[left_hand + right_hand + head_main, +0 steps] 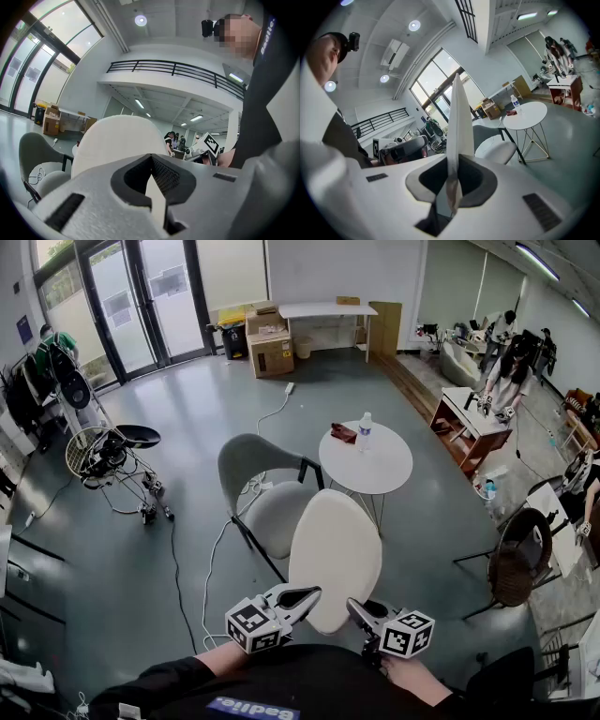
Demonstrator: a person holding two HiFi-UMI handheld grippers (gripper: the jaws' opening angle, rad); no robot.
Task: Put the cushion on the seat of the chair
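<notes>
A white oval cushion (335, 559) hangs above the floor just right of the grey shell chair (258, 474), and its far end overlaps the chair's seat (277, 517). My left gripper (307, 596) is shut on the cushion's near left rim, my right gripper (356, 607) on its near right rim. In the left gripper view the cushion (117, 140) rises broad beyond the pinched jaws of the left gripper (154, 187), with the chair (40, 152) to its left. In the right gripper view the cushion (458, 122) stands edge-on out of the right gripper (452, 187), the chair (499, 145) behind it.
A round white table (375, 470) stands just behind the chair, with a water bottle (366, 432) and a dark red item (343, 434) on it. Cables (211, 568) trail over the floor at the left. A wire cart (103, 456) is further left, a brown chair (516, 563) at the right.
</notes>
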